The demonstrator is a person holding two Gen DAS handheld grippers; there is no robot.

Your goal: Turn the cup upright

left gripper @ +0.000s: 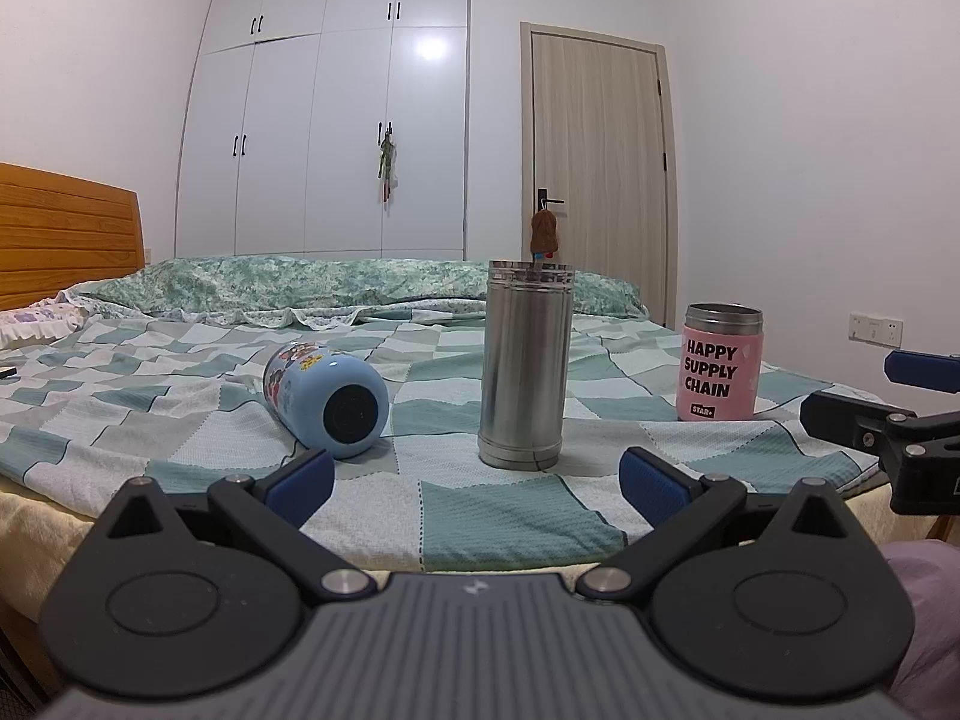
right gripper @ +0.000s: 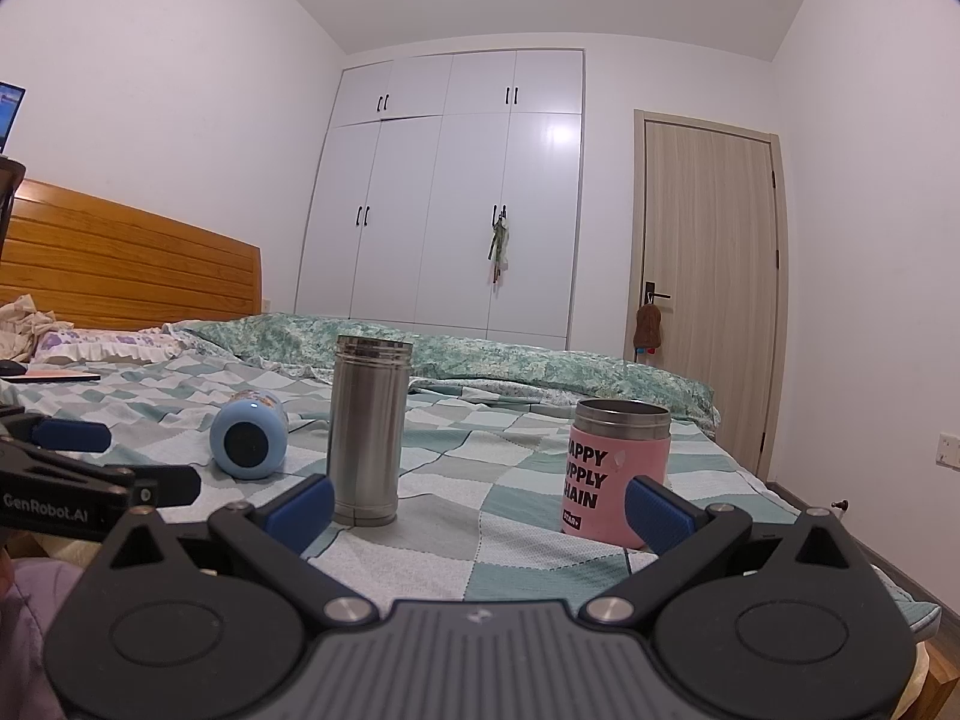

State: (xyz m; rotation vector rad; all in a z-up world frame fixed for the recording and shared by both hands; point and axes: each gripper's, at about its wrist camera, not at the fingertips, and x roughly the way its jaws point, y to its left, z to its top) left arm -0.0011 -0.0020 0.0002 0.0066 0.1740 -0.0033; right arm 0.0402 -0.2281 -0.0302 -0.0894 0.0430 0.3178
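Note:
A light blue cartoon-print cup point(left gripper: 327, 401) lies on its side on the checked bedspread point(left gripper: 480, 510), its base facing me. It also shows in the right wrist view point(right gripper: 249, 441). My left gripper point(left gripper: 477, 489) is open and empty, near the bed's front edge, with the blue cup just beyond its left finger. My right gripper point(right gripper: 477, 507) is open and empty; it shows at the right edge of the left wrist view point(left gripper: 900, 408). A tall steel cup point(left gripper: 525, 363) point(right gripper: 367, 429) and a pink "HAPPY SUPPLY CHAIN" cup point(left gripper: 720, 363) point(right gripper: 615, 474) stand upright.
A wooden headboard point(right gripper: 120, 264) and pillows point(right gripper: 96, 342) are at the left. A folded quilt point(left gripper: 336, 288) lies along the far side of the bed. White wardrobes point(left gripper: 336, 120) and a wooden door point(left gripper: 600, 168) stand behind.

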